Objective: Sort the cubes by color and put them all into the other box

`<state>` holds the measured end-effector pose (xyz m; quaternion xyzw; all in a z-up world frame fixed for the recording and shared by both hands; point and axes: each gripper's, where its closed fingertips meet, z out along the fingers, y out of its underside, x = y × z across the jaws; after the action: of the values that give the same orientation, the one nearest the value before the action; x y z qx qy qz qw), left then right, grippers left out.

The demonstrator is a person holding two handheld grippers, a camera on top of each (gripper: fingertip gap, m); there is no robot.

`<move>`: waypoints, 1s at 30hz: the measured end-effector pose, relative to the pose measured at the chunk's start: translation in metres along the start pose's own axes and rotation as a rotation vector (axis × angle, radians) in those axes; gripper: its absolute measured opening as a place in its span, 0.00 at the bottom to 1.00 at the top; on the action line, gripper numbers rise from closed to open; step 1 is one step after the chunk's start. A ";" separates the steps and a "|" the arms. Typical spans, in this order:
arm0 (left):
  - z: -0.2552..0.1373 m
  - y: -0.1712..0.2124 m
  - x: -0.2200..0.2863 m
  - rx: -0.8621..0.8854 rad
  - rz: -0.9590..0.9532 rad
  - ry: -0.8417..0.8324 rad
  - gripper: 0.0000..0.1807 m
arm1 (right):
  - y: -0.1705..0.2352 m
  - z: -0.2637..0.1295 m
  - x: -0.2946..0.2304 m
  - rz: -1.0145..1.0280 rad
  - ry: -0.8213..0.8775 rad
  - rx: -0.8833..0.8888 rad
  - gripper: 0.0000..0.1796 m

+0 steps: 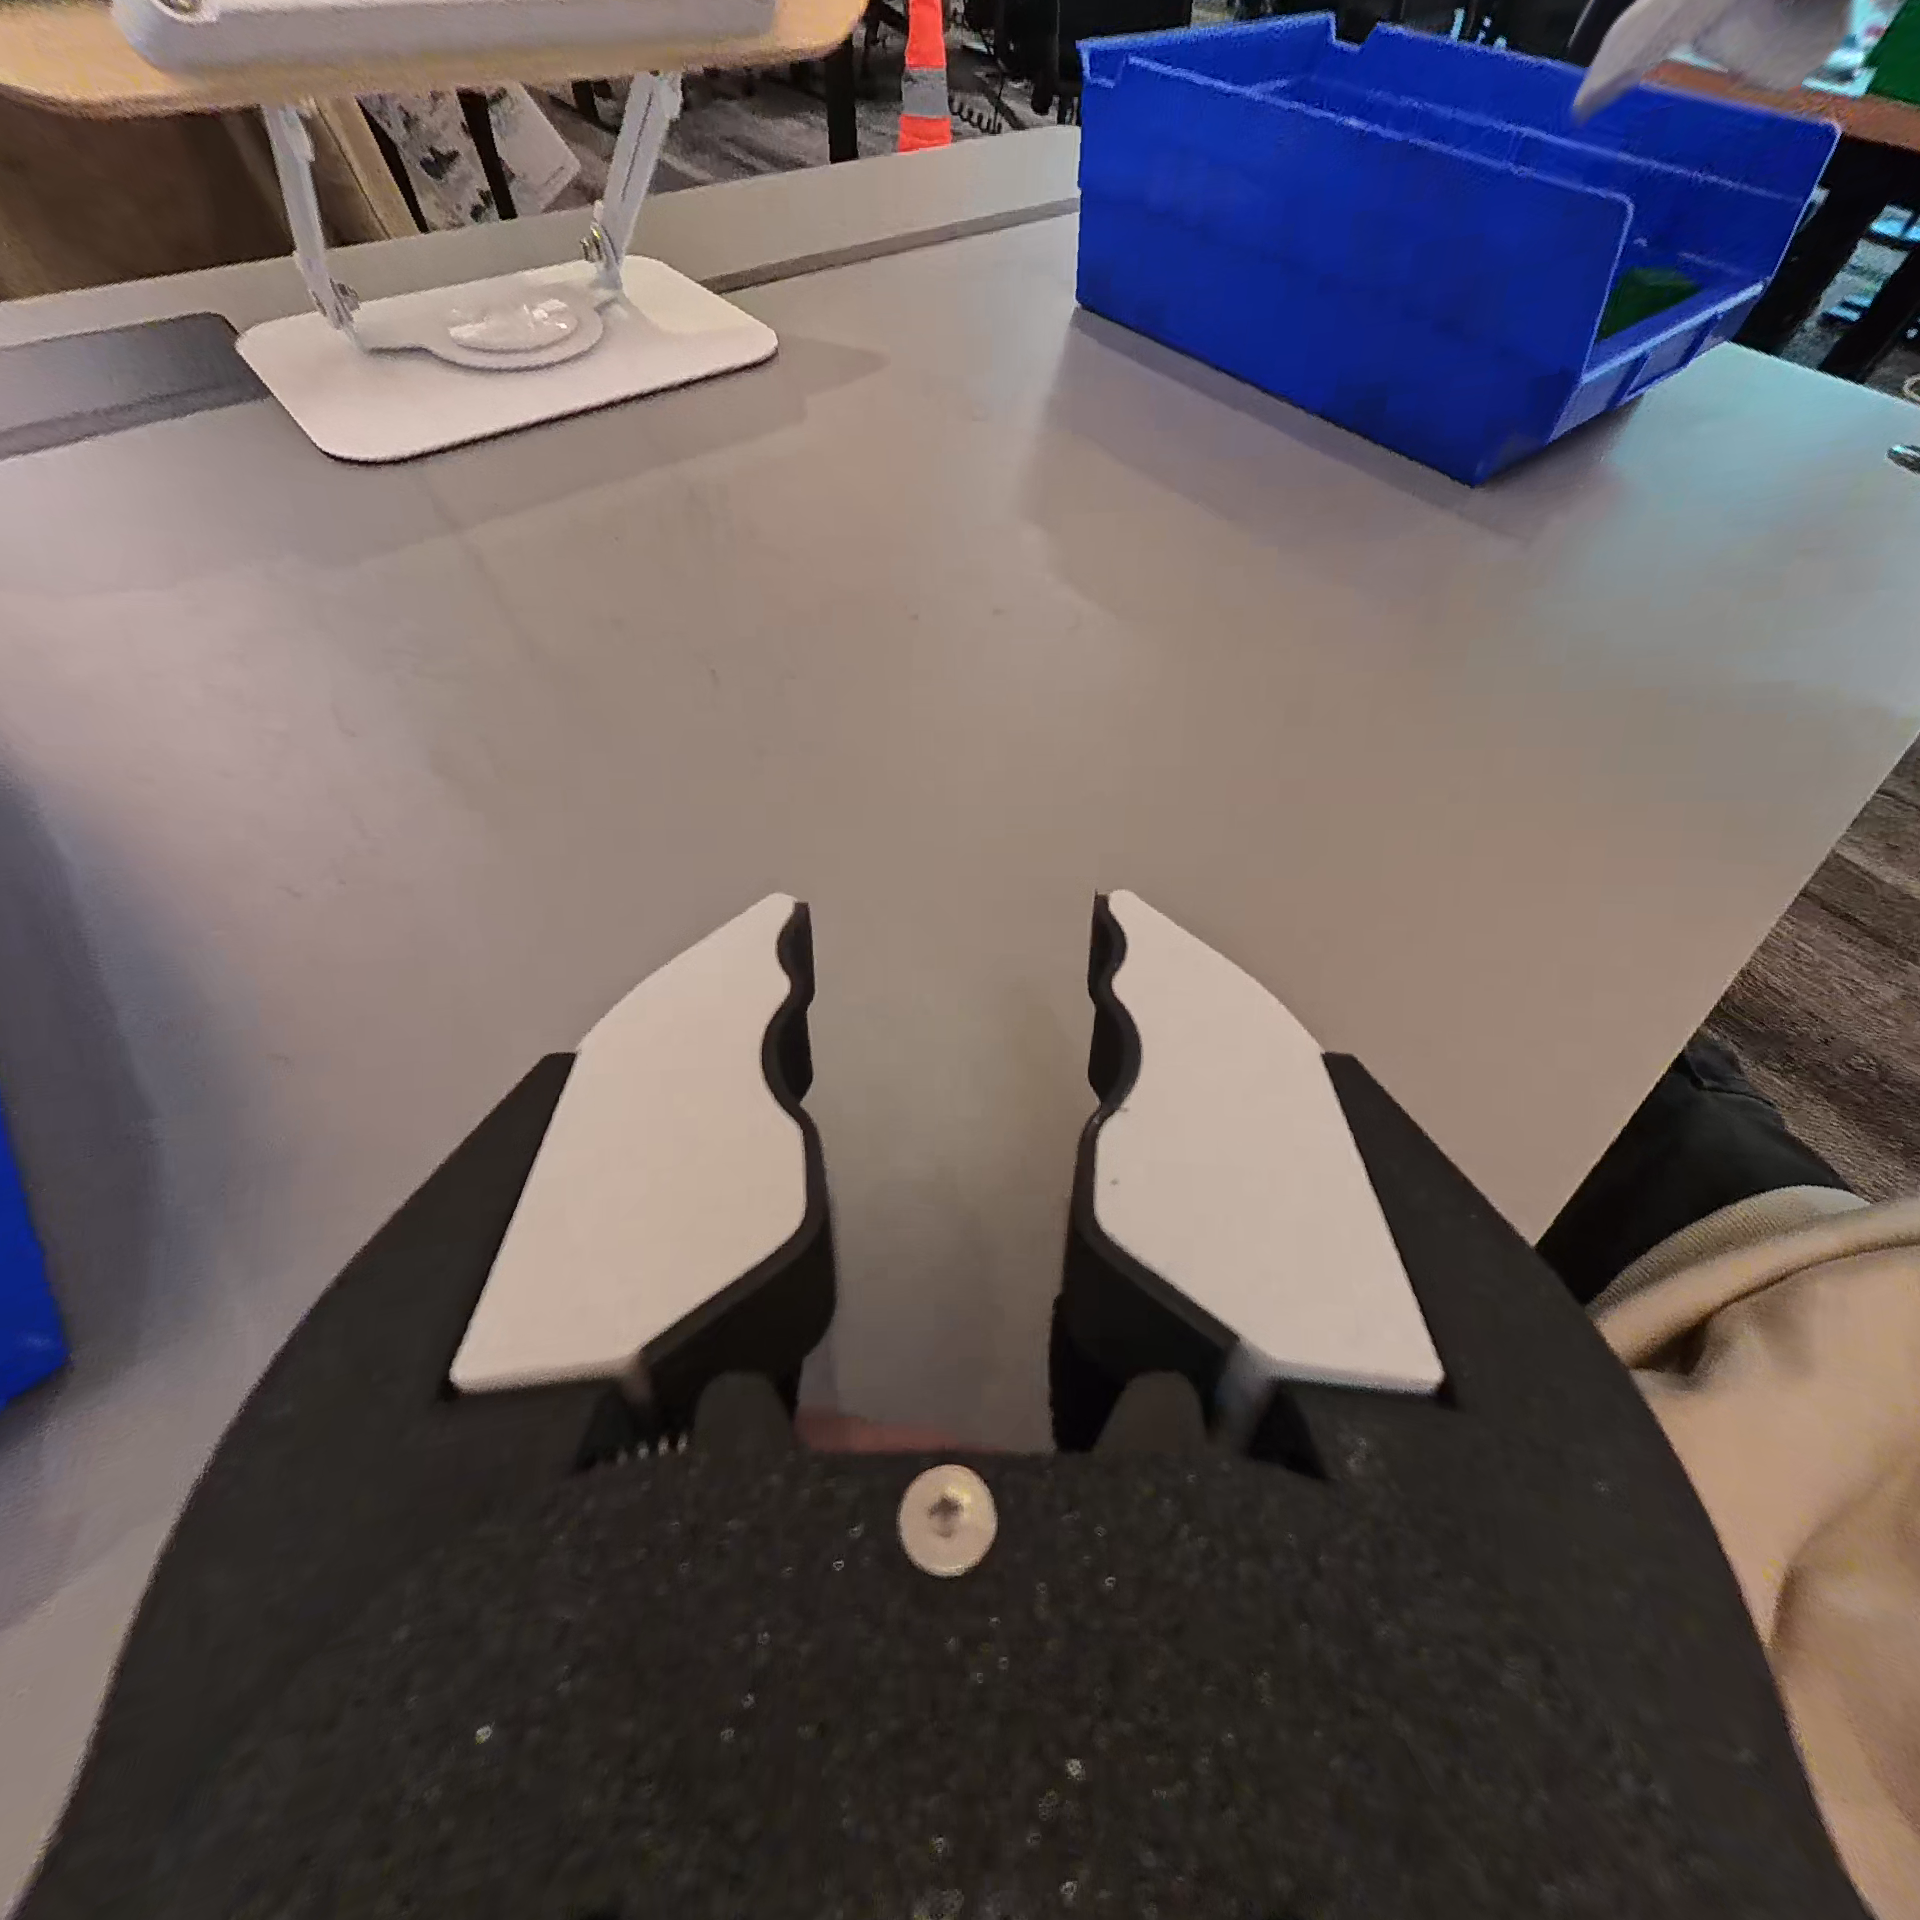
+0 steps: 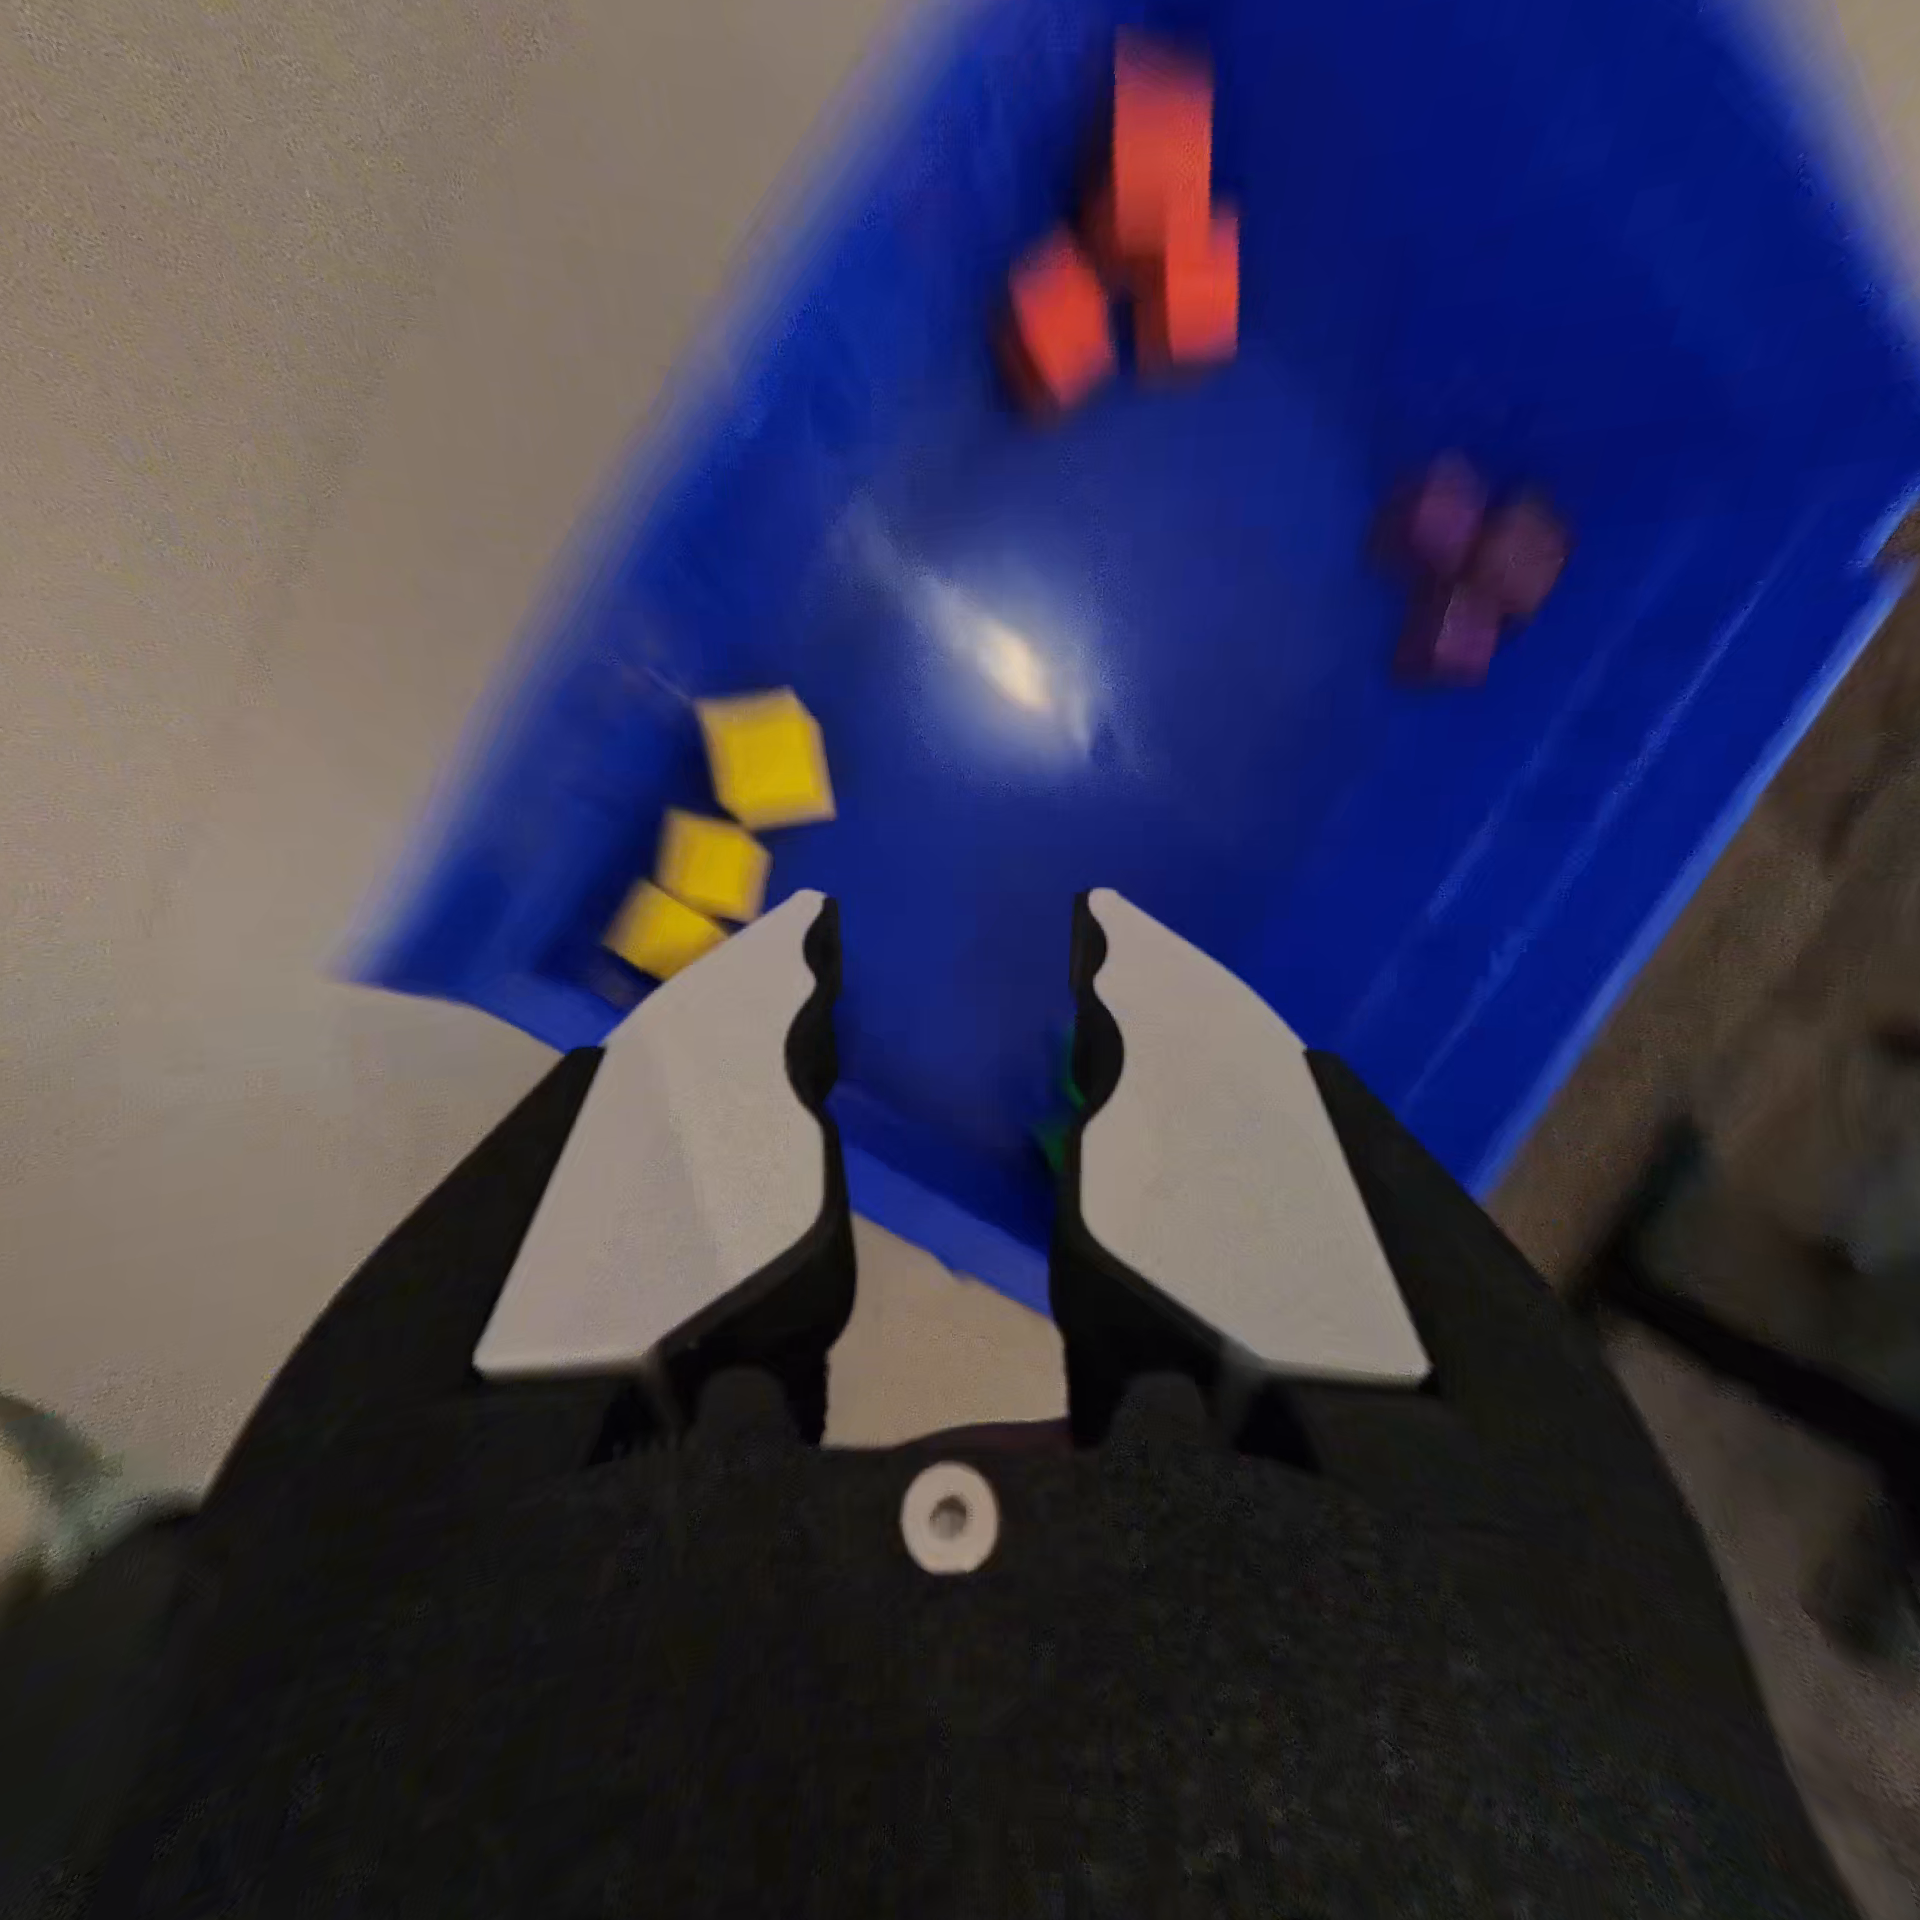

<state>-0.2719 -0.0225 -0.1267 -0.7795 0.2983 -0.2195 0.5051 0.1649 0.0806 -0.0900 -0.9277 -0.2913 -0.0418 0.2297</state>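
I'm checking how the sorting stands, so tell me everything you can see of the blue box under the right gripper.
The blue box looks like glossy plastic, open-topped, resting on the pale table. On its floor lie separate groups: three yellow cubes by one wall, red cubes farther in, purple cubes opposite. A bit of green shows beside a finger. The right gripper hovers above, open and empty. The view is blurred.

The counter [image 1: 935, 644] looks smooth, matt grey with a soft sheen. The blue bin [image 2: 1299, 779] is glossy plastic, its floor throwing a bright glare. The left gripper [image 1: 948, 914] has a coarse, speckled black body, smooth matt white jaws and a shiny metal screw [image 1: 947, 1523].
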 end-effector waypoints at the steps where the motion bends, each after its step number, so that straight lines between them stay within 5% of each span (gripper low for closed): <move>1: -0.001 -0.002 -0.001 0.012 -0.004 -0.008 0.28 | -0.022 -0.019 -0.024 0.023 -0.020 0.188 0.23; 6: -0.014 -0.017 -0.007 0.076 -0.111 -0.014 0.24 | -0.059 -0.094 -0.156 0.295 -0.302 0.977 0.25; 9: -0.027 -0.026 -0.017 0.137 -0.130 -0.074 0.24 | -0.039 -0.098 -0.197 0.453 -0.336 1.235 0.27; 13: -0.038 -0.025 -0.001 0.119 -0.196 0.025 0.27 | -0.007 -0.072 -0.232 0.451 -0.270 1.172 0.29; 18: -0.032 -0.016 -0.003 0.093 -0.118 -0.044 0.27 | 0.006 -0.073 -0.234 0.452 -0.208 1.167 0.32; 25: -0.017 -0.002 0.014 0.032 -0.059 0.003 0.27 | 0.008 -0.044 -0.174 0.366 0.203 0.992 0.40; 30: -0.015 0.004 0.013 0.010 -0.069 0.016 0.27 | -0.007 -0.018 -0.123 0.377 0.328 0.846 0.42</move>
<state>-0.2729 -0.0423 -0.1238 -0.7850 0.2743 -0.2446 0.4987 0.0606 0.0133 -0.0969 -0.7708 -0.0698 -0.0228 0.6328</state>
